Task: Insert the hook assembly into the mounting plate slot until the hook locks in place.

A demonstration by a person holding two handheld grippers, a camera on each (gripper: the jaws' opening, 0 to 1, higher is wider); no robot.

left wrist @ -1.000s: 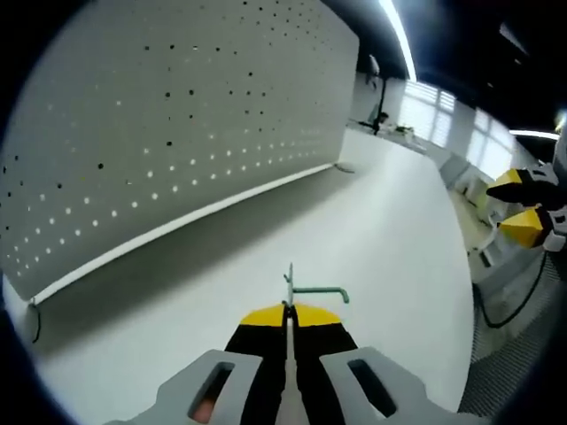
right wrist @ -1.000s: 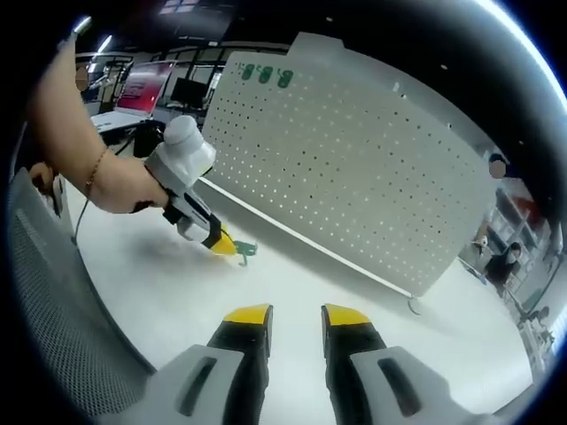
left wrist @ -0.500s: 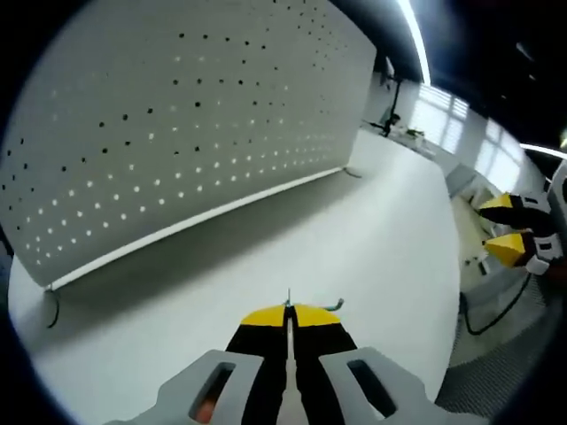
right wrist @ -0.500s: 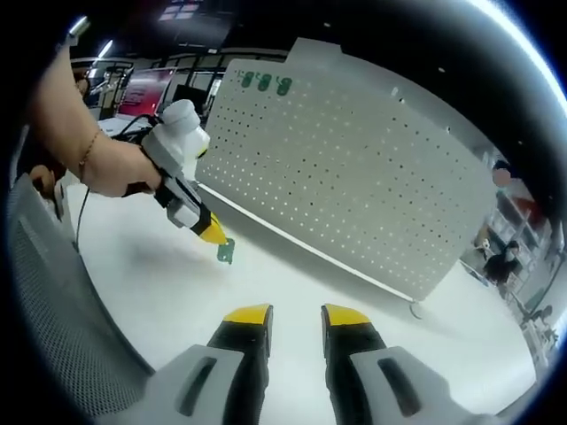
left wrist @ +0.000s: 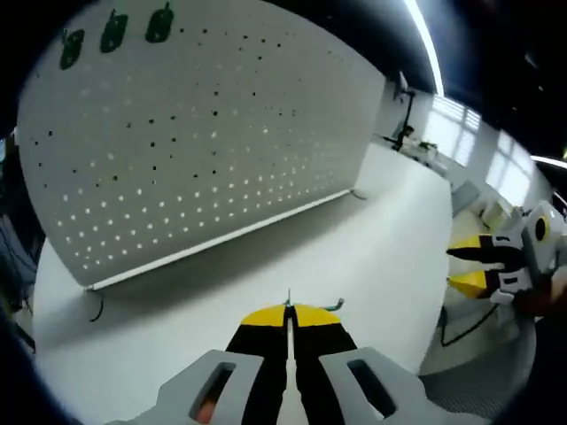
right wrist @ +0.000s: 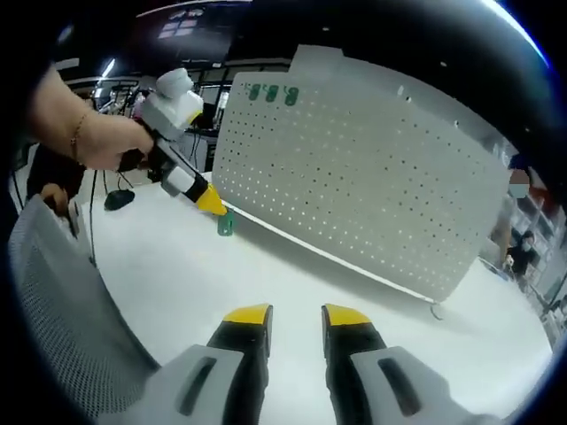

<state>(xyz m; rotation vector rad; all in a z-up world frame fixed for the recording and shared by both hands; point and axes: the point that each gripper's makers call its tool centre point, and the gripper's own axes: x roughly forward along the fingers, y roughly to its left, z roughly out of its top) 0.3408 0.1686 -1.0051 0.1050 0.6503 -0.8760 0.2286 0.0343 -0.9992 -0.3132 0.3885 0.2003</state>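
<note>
A broad white counter (right wrist: 292,292) carried an upright white pegboard (right wrist: 354,177), the mounting plate, standing on a thin rail along its lower edge. Three small green hooks (right wrist: 270,93) already hung in a row near one upper corner of the board; in the left gripper view they sat as dark green shapes (left wrist: 111,31) at the upper left. Behind the board lay an office-like room with ceiling strip lights (left wrist: 425,44), bright windows (left wrist: 483,142) and dim desks and screens, all too blurred to make out. A grey mesh surface (right wrist: 62,310) ran along the counter's near edge.

The left gripper (left wrist: 289,312) had its jaws pressed together on the green hook assembly (left wrist: 330,305), of which only a thin wire tip poked out past the yellow pads; its shape was largely hidden. From the right gripper view, the same left gripper (right wrist: 213,202) was held in a person's hand (right wrist: 102,142) above the counter, the hook assembly (right wrist: 226,221) hanging at its tip just before the board's lower edge; whether it touched the board could not be told.

The right gripper (right wrist: 292,314) hovered over the counter with its jaws parted and nothing between them.
</note>
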